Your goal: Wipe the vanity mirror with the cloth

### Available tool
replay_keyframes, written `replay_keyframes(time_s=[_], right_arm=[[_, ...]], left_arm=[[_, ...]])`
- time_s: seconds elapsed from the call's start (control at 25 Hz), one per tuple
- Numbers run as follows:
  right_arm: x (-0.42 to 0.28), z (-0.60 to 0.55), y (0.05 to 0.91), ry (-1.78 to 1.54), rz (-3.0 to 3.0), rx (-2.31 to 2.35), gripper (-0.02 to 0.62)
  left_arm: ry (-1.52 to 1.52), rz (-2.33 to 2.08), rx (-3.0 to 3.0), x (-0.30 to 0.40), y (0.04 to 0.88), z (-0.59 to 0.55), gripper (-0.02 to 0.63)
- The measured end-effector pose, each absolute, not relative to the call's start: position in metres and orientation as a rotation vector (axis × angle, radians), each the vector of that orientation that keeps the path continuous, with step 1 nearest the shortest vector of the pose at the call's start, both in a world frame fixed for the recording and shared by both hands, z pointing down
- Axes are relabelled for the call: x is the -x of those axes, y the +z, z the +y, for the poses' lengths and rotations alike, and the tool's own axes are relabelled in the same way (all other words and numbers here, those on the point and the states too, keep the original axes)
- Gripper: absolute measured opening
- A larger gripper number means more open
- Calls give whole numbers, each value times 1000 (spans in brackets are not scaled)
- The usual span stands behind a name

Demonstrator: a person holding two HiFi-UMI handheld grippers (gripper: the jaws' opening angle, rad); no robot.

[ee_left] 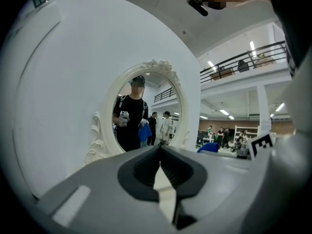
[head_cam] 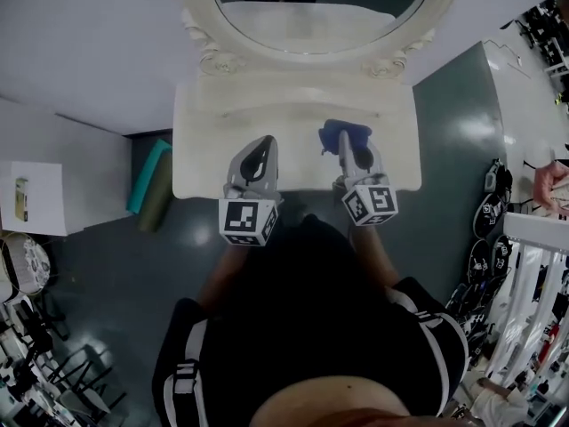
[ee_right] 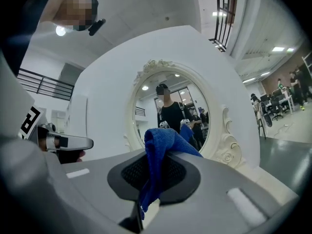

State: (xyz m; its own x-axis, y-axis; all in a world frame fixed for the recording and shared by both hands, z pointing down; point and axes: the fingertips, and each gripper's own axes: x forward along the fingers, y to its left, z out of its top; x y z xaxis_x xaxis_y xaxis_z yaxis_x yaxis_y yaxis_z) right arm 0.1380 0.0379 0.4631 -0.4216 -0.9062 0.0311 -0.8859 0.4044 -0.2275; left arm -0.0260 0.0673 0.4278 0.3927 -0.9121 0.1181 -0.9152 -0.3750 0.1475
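The oval vanity mirror [head_cam: 320,12] in its ornate white frame stands at the back of the white vanity top [head_cam: 204,149]; it also shows as the mirror [ee_left: 146,111] and the mirror [ee_right: 170,111]. My right gripper [head_cam: 348,140] is shut on the blue cloth [head_cam: 342,133], which bunches up between its jaws as the cloth [ee_right: 158,160], a short way in front of the glass. My left gripper [head_cam: 260,154] hovers over the vanity top to the left, jaws shut with nothing between them.
A green and olive roll [head_cam: 151,181] leans on the floor left of the vanity. A white cabinet [head_cam: 31,198] stands further left. Racks of gear [head_cam: 524,265] crowd the right side. A white wall runs behind the mirror.
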Motion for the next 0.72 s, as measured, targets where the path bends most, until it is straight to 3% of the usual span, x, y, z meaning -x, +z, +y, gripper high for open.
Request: replay_keyframes(time_s=[0.28,0.72], right_arm=[[-118,9,461,-319,2492,1723,26],[-138,-36,477,-372,2474,1752,26]], left_arm=[[26,-1567,-2493,56,427,26,8],[23,-1534,-2491,34,431,-13,8]])
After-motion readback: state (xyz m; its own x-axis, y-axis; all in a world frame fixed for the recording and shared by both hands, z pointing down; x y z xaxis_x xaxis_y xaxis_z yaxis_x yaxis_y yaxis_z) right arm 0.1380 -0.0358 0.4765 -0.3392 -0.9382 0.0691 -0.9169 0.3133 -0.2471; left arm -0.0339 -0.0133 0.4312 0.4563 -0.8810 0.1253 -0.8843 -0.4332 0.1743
